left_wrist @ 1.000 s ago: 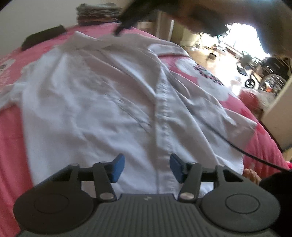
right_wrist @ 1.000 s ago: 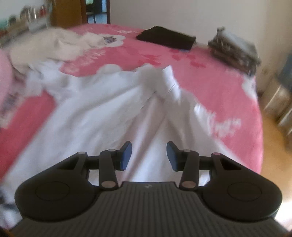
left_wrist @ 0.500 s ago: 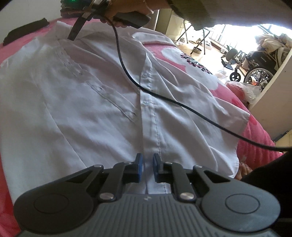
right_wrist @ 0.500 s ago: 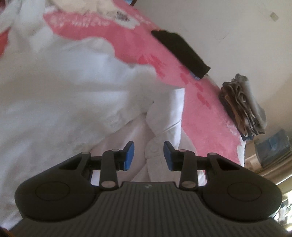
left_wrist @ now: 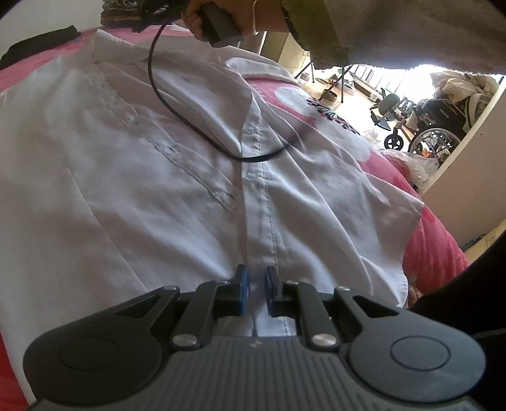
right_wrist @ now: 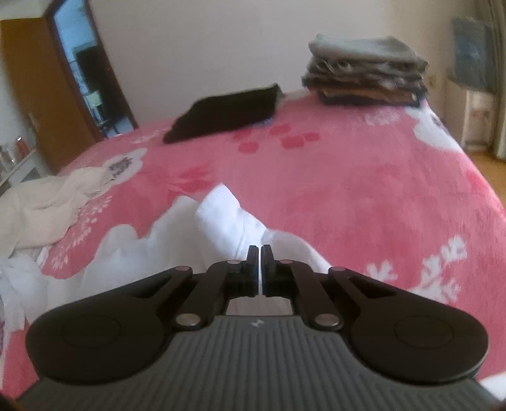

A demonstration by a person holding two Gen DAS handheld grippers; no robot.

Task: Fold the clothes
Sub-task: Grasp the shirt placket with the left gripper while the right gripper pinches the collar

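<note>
In your left wrist view, the white button-up shirt (left_wrist: 164, 177) lies spread front-up over the pink floral blanket (left_wrist: 433, 253) and fills most of the frame. Your left gripper (left_wrist: 255, 286) sits at the bottom centre with its blue-padded fingers drawn narrow onto the button placket at the shirt's lower hem; a strip of white cloth shows between them, so it grips the shirt there. At the top centre your right hand (left_wrist: 221, 15) holds a grey handle near the collar, and a black cable (left_wrist: 177, 113) loops down from it across the shirt's chest. A wheelchair (left_wrist: 433, 129) stands at the right edge, on the floor beyond the bed.

In your right wrist view, your right gripper (right_wrist: 260, 253) is at centre, fingers pressed nearly together on a fold of the shirt's white collar (right_wrist: 227, 218), which rises toward the tips. A black folded garment (right_wrist: 224, 113) lies at upper centre, a stack of folded clothes (right_wrist: 363, 76) at upper right, and a crumpled cream garment (right_wrist: 41, 208) at the left edge.
</note>
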